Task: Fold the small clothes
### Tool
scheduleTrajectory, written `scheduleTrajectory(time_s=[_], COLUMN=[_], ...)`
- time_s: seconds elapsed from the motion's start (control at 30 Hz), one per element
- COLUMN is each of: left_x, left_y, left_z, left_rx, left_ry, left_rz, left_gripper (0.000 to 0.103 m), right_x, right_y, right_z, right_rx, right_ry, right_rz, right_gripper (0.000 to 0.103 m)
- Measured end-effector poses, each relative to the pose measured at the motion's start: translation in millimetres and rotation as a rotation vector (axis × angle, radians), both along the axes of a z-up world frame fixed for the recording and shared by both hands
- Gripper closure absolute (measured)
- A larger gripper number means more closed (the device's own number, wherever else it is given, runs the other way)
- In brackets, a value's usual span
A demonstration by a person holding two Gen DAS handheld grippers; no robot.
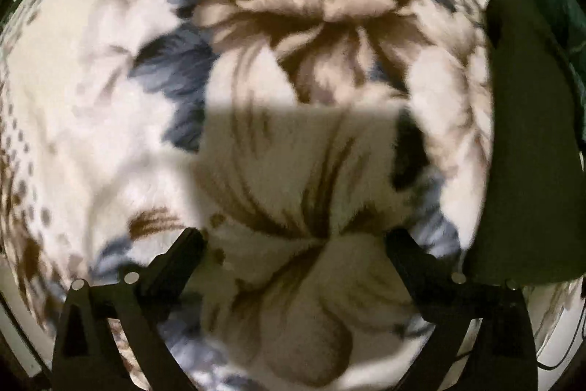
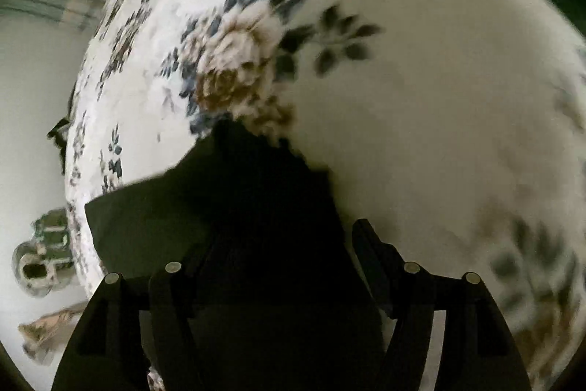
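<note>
Hovering wide open over a floral blanket (image 1: 91, 105), the left tool (image 1: 293, 244) holds nothing. Lower centre of the right view, the right tool (image 2: 278, 237) pinches a dark garment (image 2: 154, 207). Mid-fold, likely; next, lay that cloth flat.

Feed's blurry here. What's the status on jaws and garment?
Left gripper open, empty, over floral blanket. Right gripper jaws around dark garment; grip unclear. Nothing in the way.

Dark green garment (image 2: 205, 204), small and plain, lying partly folded on the floral bedspread (image 2: 421, 79), straight folded edge showing, blurring
</note>
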State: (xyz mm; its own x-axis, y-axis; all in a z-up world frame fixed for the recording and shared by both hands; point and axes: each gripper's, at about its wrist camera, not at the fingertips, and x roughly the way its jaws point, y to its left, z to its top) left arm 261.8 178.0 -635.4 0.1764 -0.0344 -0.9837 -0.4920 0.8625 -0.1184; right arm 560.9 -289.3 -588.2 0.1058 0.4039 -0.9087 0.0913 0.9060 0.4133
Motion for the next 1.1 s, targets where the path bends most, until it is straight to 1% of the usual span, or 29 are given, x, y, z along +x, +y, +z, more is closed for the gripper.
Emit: scheduleTrajectory(time_s=[0.03,0.07,0.13,0.27,0.33,0.43,0.47,0.5,0.53,0.57,0.6,0.63,0.67,0.7,0.73,0.77,0.8,0.83,0.87,0.9,0.93,0.97,1.0,1.03,1.07,1.1], left_x=[1,2,4,12,15,19,27,34,44,57,75,96,110,130,159,187,207,225,245,255,266,269,274,269,272,272], left_y=[0,-1,-5,-15,-14,-13,-15,-16,-18,-20,-22,-25,-27,-26,-32,-36,-39,-42,-44,-45,-48,-48,-49,-47,-46,-46], left_z=[-2,-2,-5,-6,3,28,41,49,57,64,68,69,69,68,68,67,62,58,50,47,42,40,38,41,41,45], left_rx=[0.012,0.029,0.055,0.050,0.048,0.072,0.073,0.072,0.073,0.055,0.013,-0.017,-0.044,-0.096,-0.132,-0.169,-0.199,-0.217,-0.245,-0.274,-0.268,-0.256,-0.254,-0.249,-0.249,-0.250], left_ry=[0.012,0.018,0.022,0.034,0.040,-0.013,-0.047,-0.070,-0.091,-0.118,-0.146,-0.164,-0.182,-0.208,-0.220,-0.234,-0.245,-0.248,-0.237,-0.228,-0.204,-0.201,-0.191,-0.182,-0.171,-0.164], left_rz=[0.003,0.006,0.016,0.017,0.040,0.049,0.040,0.035,0.031,0.020,0.001,-0.012,-0.018,-0.031,-0.033,-0.038,-0.045,-0.050,-0.074,-0.096,-0.112,-0.123,-0.138,-0.151,-0.155,-0.160], left_gripper=[0.000,0.000,0.000,0.000,0.000,0.000,0.000,0.000,0.000,0.000,0.000,0.000,0.000,0.000,0.000,0.001,0.003,0.025,0.066,0.085,0.087,0.088,0.088,0.088,0.087,0.087], right_x=[2,4,4,7,17,33,37,42,43,43,40,38,34,31,27,24,22,20,18,15,11,7,3,-1,-5,-11], right_y=[3,8,10,7,8,15,19,21,19,13,5,-2,-12,-19,-26,-32,-33,-34,-32,-29,-27,-25,-27,-29,-35,-44], right_z=[2,11,31,64,63,47,38,27,20,19,22,25,26,25,22,14,7,-1,-9,-14,-15,-12,-7,-4,0,3], right_rx=[-0.016,-0.043,-0.059,-0.090,-0.120,-0.156,-0.161,-0.147,-0.133,-0.108,-0.074,-0.044,-0.025,-0.002,0.031,0.068,0.102,0.126,0.136,0.153,0.163,0.162,0.132,0.118,0.115,0.108], right_ry=[-0.017,-0.055,-0.114,-0.202,-0.198,-0.164,-0.140,-0.084,-0.040,-0.018,-0.022,-0.023,-0.016,-0.007,0.016,0.056,0.085,0.114,0.137,0.152,0.139,0.103,0.073,0.060,0.055,0.069], right_rz=[0.013,0.025,0.020,0.001,-0.001,0.010,0.025,0.047,0.049,0.032,0.012,-0.003,-0.026,-0.047,-0.063,-0.074,-0.072,-0.066,-0.056,-0.037,-0.029,-0.019,-0.024,-0.039,-0.068,-0.107], right_gripper=[0.090,0.092,0.094,0.094,0.095,0.095,0.094,0.094,0.090,0.086,0.077,0.060,0.053,0.042,0.039,0.039,0.039,0.039,0.039,0.041,0.066,0.090,0.092,0.092,0.092,0.092])
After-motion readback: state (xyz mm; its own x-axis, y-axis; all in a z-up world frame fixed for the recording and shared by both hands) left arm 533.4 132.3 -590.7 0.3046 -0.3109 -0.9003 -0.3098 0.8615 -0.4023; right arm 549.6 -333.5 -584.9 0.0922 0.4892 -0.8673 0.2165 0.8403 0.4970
